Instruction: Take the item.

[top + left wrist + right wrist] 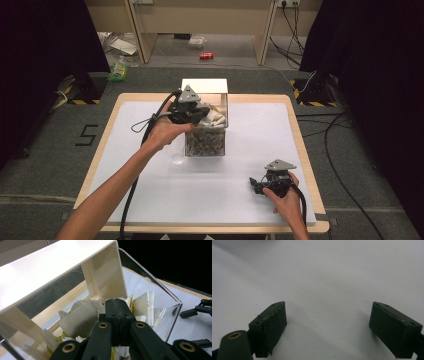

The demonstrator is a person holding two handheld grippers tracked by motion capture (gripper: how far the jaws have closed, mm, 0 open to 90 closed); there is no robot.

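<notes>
A clear plastic box (206, 142) with a raised white lid (204, 86) stands at the back middle of the white table mat (235, 165). It is packed with paper tea bags (80, 321). My left gripper (202, 114) reaches into the open top of the box, its jaws pressed together (117, 307) just above the tea bags. Whether a thin tag or string is pinched between them I cannot tell. My right gripper (257, 184) rests on the mat at the front right, open (332, 327), with bare mat between its fingers. It also appears beyond the clear box wall (197, 310).
The mat lies on a wooden table (295, 125) whose rim shows all around. Cables (330, 150) trail on the floor at the right. A red can (206, 55) and green packaging (119, 72) lie on the floor beyond the table.
</notes>
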